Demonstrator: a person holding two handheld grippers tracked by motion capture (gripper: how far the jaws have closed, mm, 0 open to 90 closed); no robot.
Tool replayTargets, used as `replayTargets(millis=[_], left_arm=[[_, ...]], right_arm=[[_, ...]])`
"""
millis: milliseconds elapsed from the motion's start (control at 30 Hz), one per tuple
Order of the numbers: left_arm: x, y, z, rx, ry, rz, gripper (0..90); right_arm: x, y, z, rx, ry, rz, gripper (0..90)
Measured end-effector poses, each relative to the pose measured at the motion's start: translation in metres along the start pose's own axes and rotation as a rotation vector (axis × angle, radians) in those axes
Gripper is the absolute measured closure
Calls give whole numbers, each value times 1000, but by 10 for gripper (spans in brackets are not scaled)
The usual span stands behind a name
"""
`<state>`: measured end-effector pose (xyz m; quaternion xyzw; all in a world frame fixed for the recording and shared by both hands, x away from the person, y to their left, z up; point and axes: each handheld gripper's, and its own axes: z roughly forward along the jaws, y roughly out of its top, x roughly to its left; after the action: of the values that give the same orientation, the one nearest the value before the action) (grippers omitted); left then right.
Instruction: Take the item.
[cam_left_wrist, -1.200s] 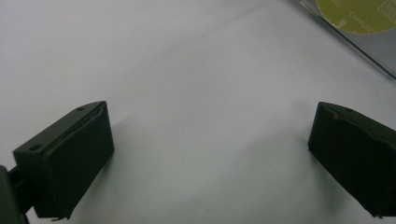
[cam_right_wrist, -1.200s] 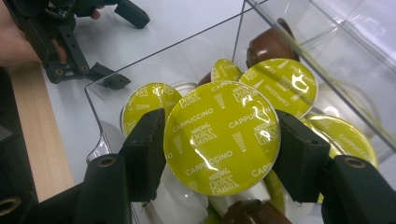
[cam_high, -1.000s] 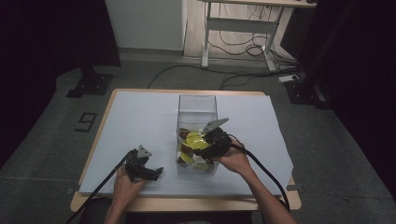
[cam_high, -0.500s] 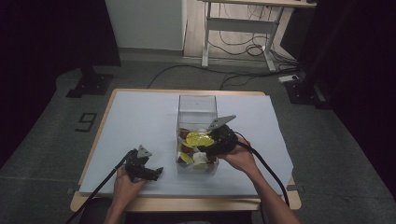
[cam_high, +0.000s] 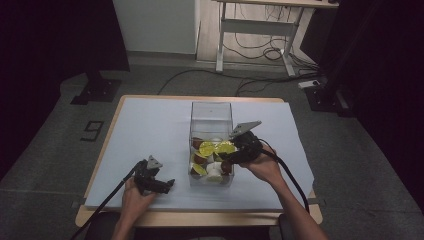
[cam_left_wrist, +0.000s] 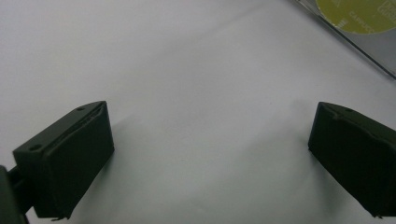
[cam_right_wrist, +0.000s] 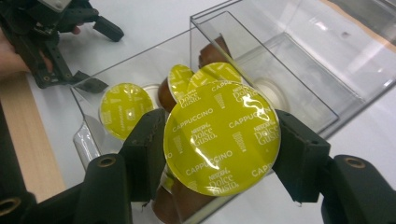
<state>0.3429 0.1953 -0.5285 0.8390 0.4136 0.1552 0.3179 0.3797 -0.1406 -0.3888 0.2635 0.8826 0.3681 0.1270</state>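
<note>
A small coffee capsule with a glossy yellow-green foil lid printed "Cappuccino" and a brown plastic body (cam_right_wrist: 222, 137) is clamped across its rim between the two black fingers (cam_right_wrist: 147, 149) of the right gripper (cam_high: 239, 152), which are closed on it from opposite sides. It is held at the open top of the clear rectangular plastic box (cam_high: 211, 112), at the near end of the box, above a heap of further yellow-lidded and brown capsules (cam_high: 206, 161); whether it is being lifted out or lowered in cannot be told.

The capsule is judged to be light and fairly stiff at the rim, so little force should be needed to carry it. The foil lid looks thin and shiny; it could be dented or punctured if pressed on its face, and the smooth tapered body is likely to be slippery. The rim just under the lid, where it is gripped now, is judged the soundest place to take hold, since the flange gives the fingers a ledge. The box walls are thin and could be nudged along the white-covered counter (cam_high: 150, 130) if bumped.

The left gripper (cam_high: 159, 183) is rested low on the counter, left of the box and apart from it, with its fingers (cam_left_wrist: 70, 158) spread wide and nothing between them.
</note>
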Motion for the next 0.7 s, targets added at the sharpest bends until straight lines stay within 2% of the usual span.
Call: replayTargets(millis=[333,700], left_arm=[[0,0,0,0,0,1,0],[0,0,0,0,0,1,0]], right_arm=[[-12,-10,-10,0,-44,21,400],[-23,-24,-14,15,-94,42,400]])
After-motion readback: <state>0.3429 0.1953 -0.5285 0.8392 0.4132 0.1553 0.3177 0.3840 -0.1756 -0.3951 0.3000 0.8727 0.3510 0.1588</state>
